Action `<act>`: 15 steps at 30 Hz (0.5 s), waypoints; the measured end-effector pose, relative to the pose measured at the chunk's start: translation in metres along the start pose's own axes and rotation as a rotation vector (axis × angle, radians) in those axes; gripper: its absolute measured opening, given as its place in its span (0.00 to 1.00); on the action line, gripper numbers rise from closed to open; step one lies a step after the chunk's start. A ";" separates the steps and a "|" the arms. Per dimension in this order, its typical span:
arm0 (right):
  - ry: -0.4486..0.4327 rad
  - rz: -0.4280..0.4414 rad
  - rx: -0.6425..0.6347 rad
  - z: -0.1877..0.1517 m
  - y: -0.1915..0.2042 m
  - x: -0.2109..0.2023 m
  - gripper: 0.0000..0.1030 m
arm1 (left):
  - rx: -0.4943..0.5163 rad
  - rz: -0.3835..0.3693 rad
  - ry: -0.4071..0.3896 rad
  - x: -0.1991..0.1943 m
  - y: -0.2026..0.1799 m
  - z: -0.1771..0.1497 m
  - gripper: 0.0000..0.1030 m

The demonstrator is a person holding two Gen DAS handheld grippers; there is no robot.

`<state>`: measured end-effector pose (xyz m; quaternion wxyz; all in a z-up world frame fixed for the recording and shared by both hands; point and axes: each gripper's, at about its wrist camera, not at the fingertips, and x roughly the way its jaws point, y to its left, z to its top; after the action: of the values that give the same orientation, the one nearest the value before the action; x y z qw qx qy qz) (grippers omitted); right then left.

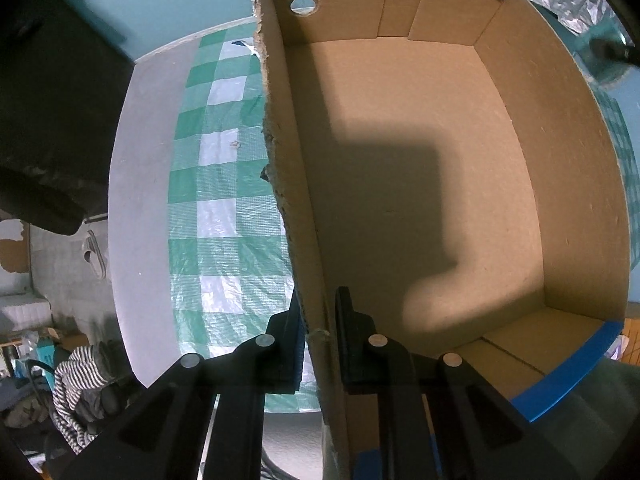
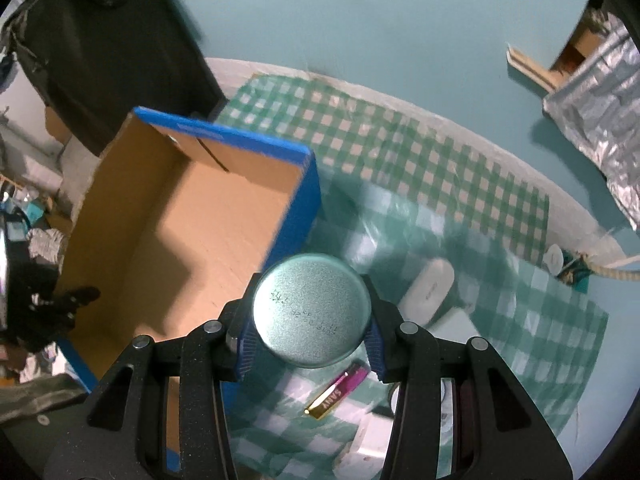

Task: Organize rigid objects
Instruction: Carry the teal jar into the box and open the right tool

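An empty cardboard box with blue outer sides lies open on a green checked cloth. My left gripper is shut on the box's torn left wall, one finger inside and one outside. In the right wrist view the box is at the left. My right gripper is shut on a round silver tin, held above the cloth just right of the box's near corner. A pink and gold tube lies on the cloth below the tin.
A white oblong case and a pale box lie on the cloth to the right. A small white round thing sits near the far right edge. A foil bag hangs at the upper right. A dark cabinet stands at the back left.
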<state>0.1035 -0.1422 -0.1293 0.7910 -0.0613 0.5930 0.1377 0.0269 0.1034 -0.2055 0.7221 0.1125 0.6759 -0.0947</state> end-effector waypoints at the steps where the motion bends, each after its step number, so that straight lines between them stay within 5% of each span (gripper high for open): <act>1: -0.008 0.004 -0.008 0.004 0.002 -0.004 0.43 | 0.000 -0.002 0.000 0.000 0.000 0.000 0.13; 15: 0.009 0.062 -0.136 0.055 0.056 0.029 0.43 | -0.011 0.001 -0.004 0.001 0.005 -0.002 0.13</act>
<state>0.1451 -0.0708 -0.1372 0.7778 -0.0969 0.5873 0.2019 0.0264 0.1091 -0.2066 0.7242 0.1085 0.6749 -0.0906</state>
